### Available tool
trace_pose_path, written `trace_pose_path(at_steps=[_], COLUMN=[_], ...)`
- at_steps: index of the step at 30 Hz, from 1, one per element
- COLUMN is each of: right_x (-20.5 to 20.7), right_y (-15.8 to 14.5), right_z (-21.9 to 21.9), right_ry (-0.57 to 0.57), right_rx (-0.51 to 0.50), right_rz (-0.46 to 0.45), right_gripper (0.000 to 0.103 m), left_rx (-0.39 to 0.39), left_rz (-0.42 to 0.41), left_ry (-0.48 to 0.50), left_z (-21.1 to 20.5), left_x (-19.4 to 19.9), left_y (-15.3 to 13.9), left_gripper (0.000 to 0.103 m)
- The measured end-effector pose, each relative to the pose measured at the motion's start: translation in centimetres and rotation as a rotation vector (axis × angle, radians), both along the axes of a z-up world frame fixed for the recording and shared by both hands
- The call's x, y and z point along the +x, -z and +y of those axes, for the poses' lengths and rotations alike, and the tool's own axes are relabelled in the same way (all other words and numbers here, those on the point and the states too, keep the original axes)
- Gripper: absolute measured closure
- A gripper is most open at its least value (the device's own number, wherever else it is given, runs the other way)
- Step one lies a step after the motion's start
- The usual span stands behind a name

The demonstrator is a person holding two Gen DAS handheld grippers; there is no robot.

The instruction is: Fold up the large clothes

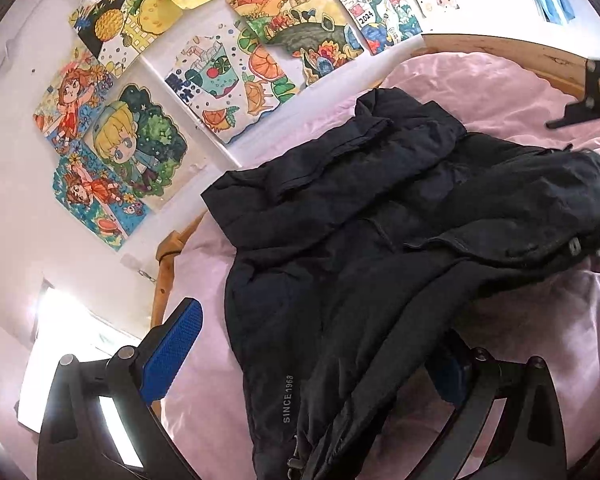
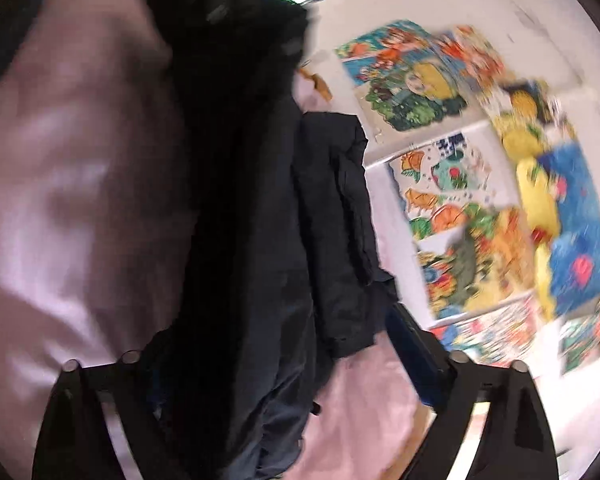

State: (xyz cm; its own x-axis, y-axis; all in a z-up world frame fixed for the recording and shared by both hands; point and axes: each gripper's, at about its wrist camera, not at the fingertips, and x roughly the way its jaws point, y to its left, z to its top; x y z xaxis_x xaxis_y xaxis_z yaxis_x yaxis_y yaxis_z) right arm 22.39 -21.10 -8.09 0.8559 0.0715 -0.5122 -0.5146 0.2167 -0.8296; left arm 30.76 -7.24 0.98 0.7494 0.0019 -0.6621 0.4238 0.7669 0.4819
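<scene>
The dark navy padded jacket point(image 1: 380, 216) lies crumpled on the pink bedsheet point(image 1: 480, 80). The left wrist view alone shows "SINCE 1968" lettering and the left gripper point(image 1: 312, 364) gaping, cloth between its fingers, ungripped. The blurred right view shows the right gripper point(image 2: 276, 364) straddling jacket fabric; grip unclear.

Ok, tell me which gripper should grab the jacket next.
Left, probably: the left gripper hangs open astride the near edge of the black jacket, its view sharp; the right gripper shows blurred, one finger hidden by cloth.
</scene>
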Motion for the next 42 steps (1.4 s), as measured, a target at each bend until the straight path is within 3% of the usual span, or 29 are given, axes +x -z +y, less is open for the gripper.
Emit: trace_pose_path(at_steps=[2, 4, 8, 11, 16, 19, 21, 23, 24, 29, 35, 42], right_x=[1.2, 2.8, 5.9, 8.0, 10.2, 10.8, 11.0, 10.8, 10.6, 10.0, 9.3, 4.0], right_y=[-1.2, -3.4, -7.5, -9.5, -11.8, -12.4, -12.7, -12.6, -12.5, -12.1, -11.5, -11.2], right_z=[-0.4, -1.0, -2.3, -2.7, -3.9, -5.3, -6.1, -6.5, -6.7, -6.9, -6.6, -5.0], right_ry=[0.054, 0.132, 0.236, 0.288, 0.356, 0.401, 0.422, 0.432, 0.435, 0.443, 0.421, 0.270], right_rx=[0.062, 0.181, 0.409, 0.518, 0.639, 0.695, 0.718, 0.718, 0.714, 0.695, 0.649, 0.523], right_rz=[0.017, 0.057, 0.145, 0.198, 0.191, 0.196, 0.204, 0.206, 0.208, 0.221, 0.227, 0.206], right_gripper=[0.071, 0.084, 0.086, 0.087, 0.087, 0.087, 0.087, 0.087, 0.087, 0.087, 0.087, 0.094], left_rx=[-0.017, -0.036, -0.010, 0.080, 0.238, 0.355, 0.377, 0.351, 0.320, 0.184, 0.030, -0.007], left_rz=[0.016, 0.049, 0.095, 0.111, 0.183, 0.136, 0.094, 0.067, 0.061, -0.027, -0.112, -0.193], left_ry=[0.023, 0.077, 0.185, 0.216, 0.240, 0.230, 0.205, 0.152, 0.124, 0.049, -0.007, -0.015], left_z=[0.3, 0.5, -0.4, -1.7, -2.5, -2.8, -2.5, -1.8, -1.3, 0.8, 1.9, 3.7], left_x=[-0.1, -0.5, -2.2, -3.0, -3.7, -4.3, -4.1, -3.4, -3.0, -2.1, -1.6, -5.5], left_y=[0.0, 0.2, 1.0, 2.5, 6.3, 8.1, 8.1, 7.2, 6.5, 2.8, -2.1, -4.6], left_gripper=[0.003, 0.003, 0.003, 0.003, 0.003, 0.003, 0.008, 0.033, 0.037, 0.081, 0.094, 0.096])
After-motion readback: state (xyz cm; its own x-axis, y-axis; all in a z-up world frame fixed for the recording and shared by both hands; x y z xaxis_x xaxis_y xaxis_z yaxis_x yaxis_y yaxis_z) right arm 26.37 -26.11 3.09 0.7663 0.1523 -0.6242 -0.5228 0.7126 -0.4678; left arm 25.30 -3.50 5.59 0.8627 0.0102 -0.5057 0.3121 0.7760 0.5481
